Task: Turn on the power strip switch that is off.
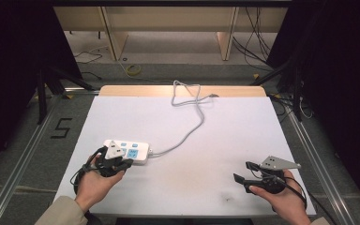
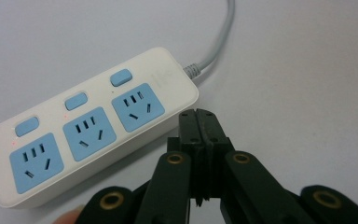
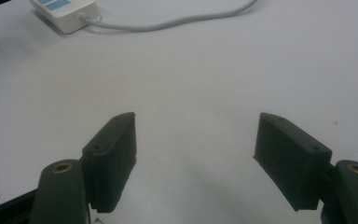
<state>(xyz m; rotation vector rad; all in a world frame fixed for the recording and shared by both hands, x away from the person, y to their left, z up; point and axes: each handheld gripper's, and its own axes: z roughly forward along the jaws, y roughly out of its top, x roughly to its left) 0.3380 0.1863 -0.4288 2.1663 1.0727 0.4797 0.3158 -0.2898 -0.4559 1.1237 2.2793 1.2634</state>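
Resting near-left on the desk (image 1: 192,140), the power strip (image 2: 88,126) lay just beside the closed, empty left claw (image 2: 201,122). The right claw (image 3: 196,158) stood open, empty, well apart at the right.

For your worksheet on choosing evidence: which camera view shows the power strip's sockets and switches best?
The left gripper view: the power strip lies close, with three blue sockets and three blue switches all distinct. The high view shows it small, partly behind the left gripper. The right gripper view catches one corner.
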